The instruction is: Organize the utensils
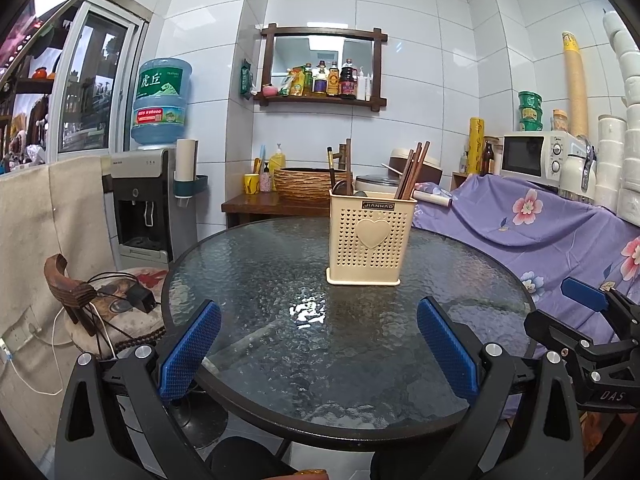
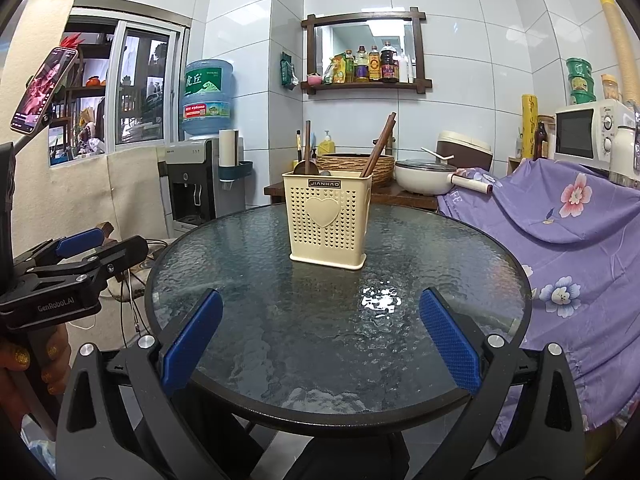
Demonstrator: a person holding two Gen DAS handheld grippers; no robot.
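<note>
On your far left the water dispenser [image 1: 140,208] stands against the tiled wall with a blue bottle [image 1: 162,102] upside down on top, and a stool [image 1: 120,308] with a tangle of cables sits just beside the table's left rim.

Your left gripper [image 1: 318,350] hangs over the near edge of the round glass table [image 1: 248,280], its blue pads [image 1: 190,350] spread wide with nothing between them. In the right wrist view you can see the same tool from the side at the left edge, with a hand [image 2: 24,364] wrapped around its handle.

The cream utensil holder [image 1: 369,240] stands upright on the far half of the table, a little right of the middle in your left view and close to centre in your right view. It carries a raised heart on its front wall. In its left part sit a dark spoon-like piece and a wooden handle [image 2: 307,146]; in its right part a bundle of brown chopsticks [image 1: 412,170] leans to the right. The glass around the holder is bare except for a bright reflection.

Your right gripper [image 2: 320,342] also sits low over the near rim, fingers set wide apart and holding nothing.

Behind the table a dark wooden counter carries a woven basin [image 2: 354,166] and a white pot [image 2: 426,178]. On the right a purple flowered cloth [image 2: 568,232] drapes down next to the table, with a white microwave [image 2: 592,136] above it.
</note>
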